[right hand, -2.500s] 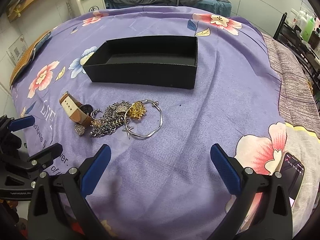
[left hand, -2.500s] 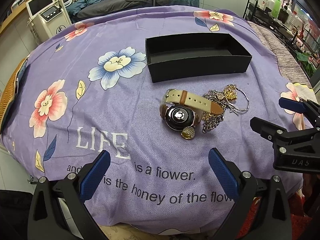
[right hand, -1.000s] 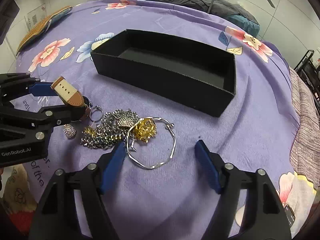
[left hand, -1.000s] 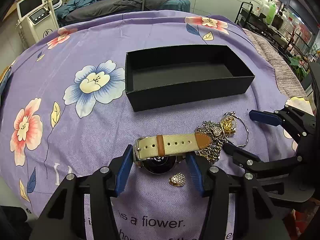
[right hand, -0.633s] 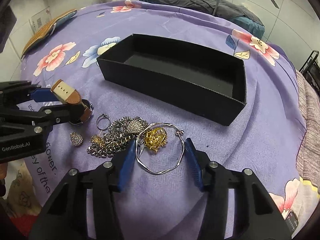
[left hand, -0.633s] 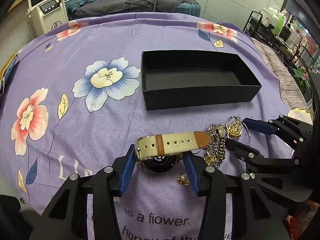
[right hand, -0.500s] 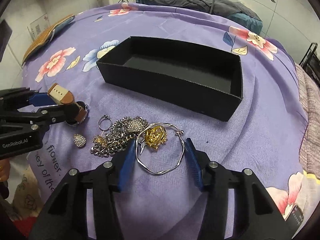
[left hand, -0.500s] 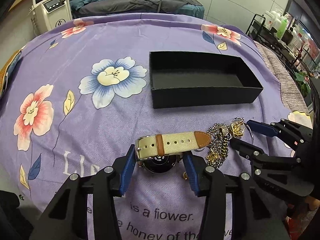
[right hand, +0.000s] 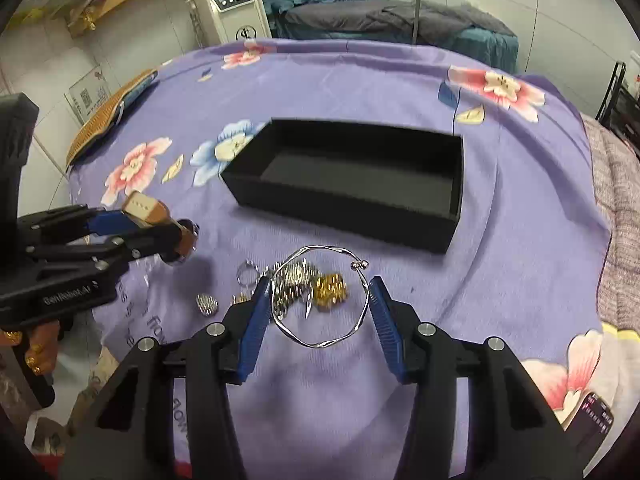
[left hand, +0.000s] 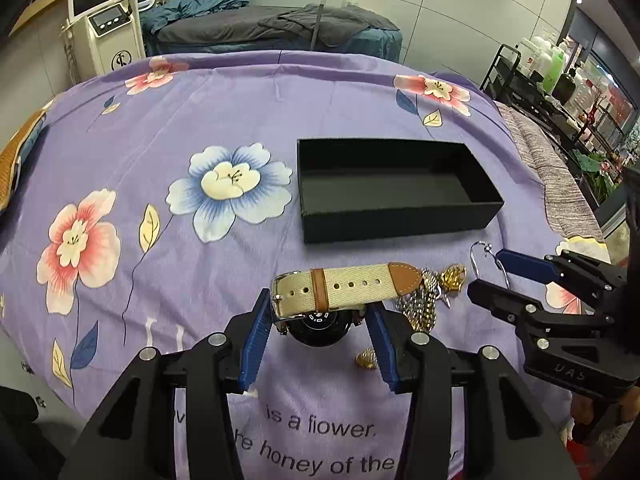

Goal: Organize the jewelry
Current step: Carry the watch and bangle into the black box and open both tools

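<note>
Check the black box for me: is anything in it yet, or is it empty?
Empty. The black box shows only bare dark floor in both wrist views. The watch and the silver bangle are outside it, each between gripper pads.

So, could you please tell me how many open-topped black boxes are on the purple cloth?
1. The rectangular open-topped black box sits on the flowered purple cloth, beyond the heap of silver and gold jewellery. No other shows, though the views cut off the cloth's edges.

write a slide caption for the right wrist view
Right gripper holds a silver bangle above the jewelry pile, black box beyond.
</note>
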A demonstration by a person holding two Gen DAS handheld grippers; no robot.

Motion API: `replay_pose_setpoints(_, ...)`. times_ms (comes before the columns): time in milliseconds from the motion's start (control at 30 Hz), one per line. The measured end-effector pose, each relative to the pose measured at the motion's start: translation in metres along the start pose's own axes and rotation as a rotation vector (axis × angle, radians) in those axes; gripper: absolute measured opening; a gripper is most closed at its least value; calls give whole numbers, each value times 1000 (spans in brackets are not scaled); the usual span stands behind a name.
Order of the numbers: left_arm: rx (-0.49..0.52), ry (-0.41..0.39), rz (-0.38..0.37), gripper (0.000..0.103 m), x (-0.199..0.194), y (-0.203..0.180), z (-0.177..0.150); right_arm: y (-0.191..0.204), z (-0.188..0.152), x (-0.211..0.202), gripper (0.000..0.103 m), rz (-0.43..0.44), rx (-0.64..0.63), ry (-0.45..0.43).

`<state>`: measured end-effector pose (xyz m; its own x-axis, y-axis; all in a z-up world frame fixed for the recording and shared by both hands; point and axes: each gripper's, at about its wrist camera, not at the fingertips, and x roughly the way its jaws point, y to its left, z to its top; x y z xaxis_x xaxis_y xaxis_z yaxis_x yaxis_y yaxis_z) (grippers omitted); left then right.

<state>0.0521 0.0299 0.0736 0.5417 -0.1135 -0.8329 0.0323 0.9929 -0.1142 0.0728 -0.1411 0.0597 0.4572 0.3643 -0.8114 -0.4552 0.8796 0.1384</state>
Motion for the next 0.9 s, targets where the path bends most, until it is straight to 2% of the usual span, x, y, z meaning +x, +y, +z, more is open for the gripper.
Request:
replay_pose_setpoints(167, 7, -50, 2, 46, -1, -1, 26, -2, 35, -7, 50, -31, -22, -75)
replay_pose_setpoints(333, 24, -89, 1, 46, 7, -3, 58, -16, 61, 6, 50, -79, -31, -86)
replay_pose_setpoints(500, 34, -53, -35, 46, 32, -5, 76, -33, 74, 28, 50, -102, -14, -68)
replay_pose_setpoints(633, 25, -10, -92, 46, 57, -8, 89, -36, 77, 43, 50, -125, -33, -46)
replay_pose_setpoints(733, 35, 6, -96, 46, 68, -13, 94, -39, 77, 49, 50, -122, -32, -45)
replay_pose_setpoints(767, 45, 5, -94, 47, 70, -15, 95, -41, 77, 48, 52, -123, -28, -55)
replay_pose_setpoints(800, 51, 4, -91, 47, 72, -17, 96, -42, 78, 48, 63, -129, -26, -61)
replay_pose_setpoints(833, 52, 1, -87, 48, 72, -17, 96, -43, 78, 46, 68, -149, -25, -69)
replay_pose_setpoints(867, 50, -3, -85, 48, 72, -17, 97, -43, 78, 44, 73, -165, -28, -80)
replay_pose_setpoints(900, 50, -5, -84, 48, 71, -17, 98, -43, 78, 41, 73, -182, -38, -90)
